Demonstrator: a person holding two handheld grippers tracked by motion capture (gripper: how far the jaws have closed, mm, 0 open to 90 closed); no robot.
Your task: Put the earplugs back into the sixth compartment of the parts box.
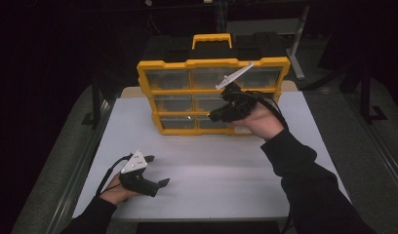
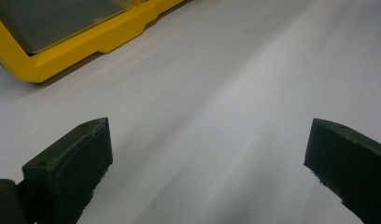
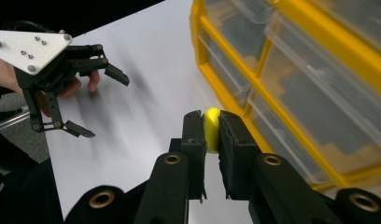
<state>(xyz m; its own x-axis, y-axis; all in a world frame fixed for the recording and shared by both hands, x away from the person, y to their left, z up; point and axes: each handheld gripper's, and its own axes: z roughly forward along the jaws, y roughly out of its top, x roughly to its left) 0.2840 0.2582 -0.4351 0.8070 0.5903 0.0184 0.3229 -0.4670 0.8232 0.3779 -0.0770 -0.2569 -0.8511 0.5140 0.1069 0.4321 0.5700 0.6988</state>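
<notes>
Black jaws of the right hand-held gripper clamp a small yellow piece; yellow drawer cabinet at 2 o'clock. Left hand-held gripper rests open on the tabletop.

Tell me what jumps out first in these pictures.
A yellow organizer with clear drawers stands upright at the far side of the white table. The right gripper, raised in front of it, pinches a small yellow piece. The left gripper rests open near the table's near-left edge.
</notes>
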